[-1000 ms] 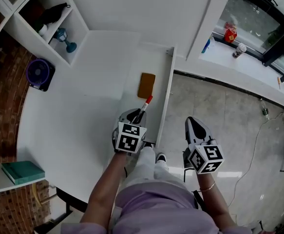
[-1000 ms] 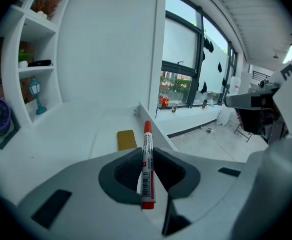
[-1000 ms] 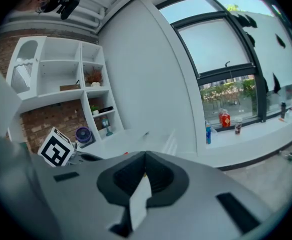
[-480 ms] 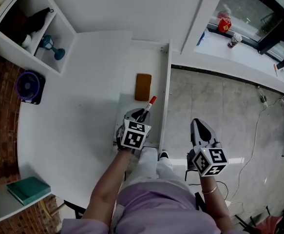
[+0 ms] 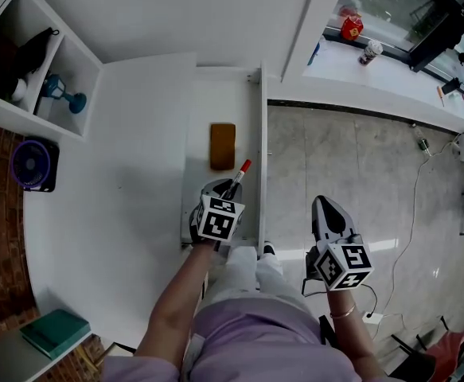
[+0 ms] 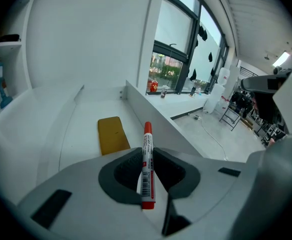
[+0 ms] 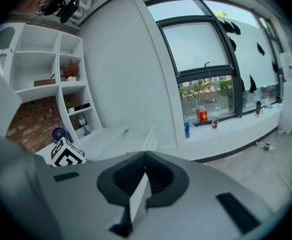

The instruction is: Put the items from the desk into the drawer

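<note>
Gripping a white marker pen with a red cap (image 6: 147,169) (image 5: 238,175) in the clenched jaws of the left gripper (image 6: 146,153) (image 5: 226,188), cap pointing ahead, above the near end of the open white drawer (image 5: 262,146) at the right edge of the white worktop (image 5: 112,197). Lying flat on the drawer bottom just beyond the cap, a mustard-brown rectangular pad (image 5: 222,146) (image 6: 112,135). Off to the right, over the grey tiled floor (image 5: 351,157), the right gripper (image 7: 144,156) (image 5: 325,207), jaws pressed together on nothing.

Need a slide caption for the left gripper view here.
Left gripper shut on a red-capped marker over the open drawer, a flat yellow item lying inside.
</note>
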The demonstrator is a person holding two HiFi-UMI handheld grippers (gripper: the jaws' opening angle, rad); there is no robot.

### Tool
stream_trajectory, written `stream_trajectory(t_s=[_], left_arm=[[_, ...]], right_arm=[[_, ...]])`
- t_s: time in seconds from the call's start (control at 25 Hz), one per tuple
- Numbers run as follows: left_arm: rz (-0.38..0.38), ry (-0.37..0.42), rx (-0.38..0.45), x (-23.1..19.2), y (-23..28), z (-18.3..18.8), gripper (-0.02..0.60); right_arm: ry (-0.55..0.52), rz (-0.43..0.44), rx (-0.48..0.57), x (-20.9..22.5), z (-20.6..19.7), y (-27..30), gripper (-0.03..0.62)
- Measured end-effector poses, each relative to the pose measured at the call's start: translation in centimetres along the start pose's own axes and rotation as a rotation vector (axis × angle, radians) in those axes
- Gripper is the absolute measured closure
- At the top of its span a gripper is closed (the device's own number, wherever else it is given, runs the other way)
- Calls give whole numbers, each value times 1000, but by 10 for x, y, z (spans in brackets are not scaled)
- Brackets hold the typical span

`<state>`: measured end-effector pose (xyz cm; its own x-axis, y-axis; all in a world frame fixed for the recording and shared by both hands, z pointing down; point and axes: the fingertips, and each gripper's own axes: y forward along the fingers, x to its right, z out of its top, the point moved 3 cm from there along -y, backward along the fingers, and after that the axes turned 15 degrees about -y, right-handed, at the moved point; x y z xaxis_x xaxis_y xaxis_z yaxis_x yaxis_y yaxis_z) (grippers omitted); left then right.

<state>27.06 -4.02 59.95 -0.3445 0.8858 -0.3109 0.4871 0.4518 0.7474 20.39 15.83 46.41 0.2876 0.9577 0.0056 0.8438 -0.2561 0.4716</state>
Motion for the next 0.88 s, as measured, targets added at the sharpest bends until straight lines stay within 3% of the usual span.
stream_trajectory(t_s=[0.88], left_arm=[[15, 4, -156, -22, 52, -17, 512]], right_arm=[[17, -27, -59, 3, -6, 18, 591]])
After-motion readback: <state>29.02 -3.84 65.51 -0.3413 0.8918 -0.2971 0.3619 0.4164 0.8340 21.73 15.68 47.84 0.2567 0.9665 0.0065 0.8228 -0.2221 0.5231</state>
